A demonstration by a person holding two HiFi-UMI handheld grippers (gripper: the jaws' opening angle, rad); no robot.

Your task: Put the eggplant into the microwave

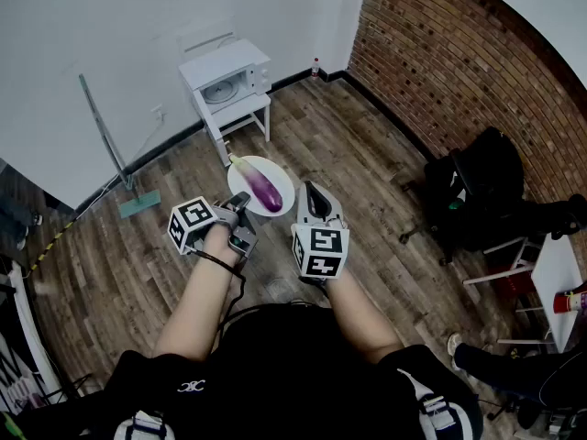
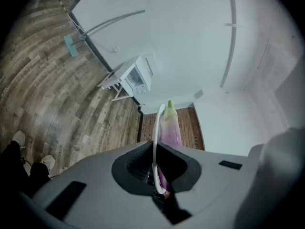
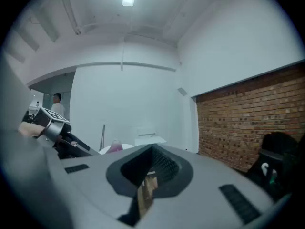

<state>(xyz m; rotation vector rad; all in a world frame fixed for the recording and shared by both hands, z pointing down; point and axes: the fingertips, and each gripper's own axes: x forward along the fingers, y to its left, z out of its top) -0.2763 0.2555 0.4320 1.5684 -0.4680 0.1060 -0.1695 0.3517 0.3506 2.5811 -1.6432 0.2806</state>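
Observation:
A purple eggplant [image 1: 263, 189] with a green stem lies on a white plate [image 1: 279, 171] held above the wooden floor. My left gripper [image 1: 240, 211] is shut on the plate's near rim. In the left gripper view the rim [image 2: 156, 142] shows edge-on between the jaws, with the eggplant [image 2: 169, 124] just beyond it. My right gripper [image 1: 313, 196] hovers beside the plate on its right, jaws together and holding nothing. The white microwave [image 1: 227, 77] stands on a small white stand by the far wall, its turntable visible; it also appears in the left gripper view as the microwave [image 2: 138, 77].
A long-handled mop [image 1: 114, 151] leans on the white wall to the left. A brick wall [image 1: 459, 71] runs along the right, with a black chair and bags [image 1: 481, 197] before it. A white table corner [image 1: 561, 278] is at far right. A small bottle [image 1: 315, 66] stands at the skirting.

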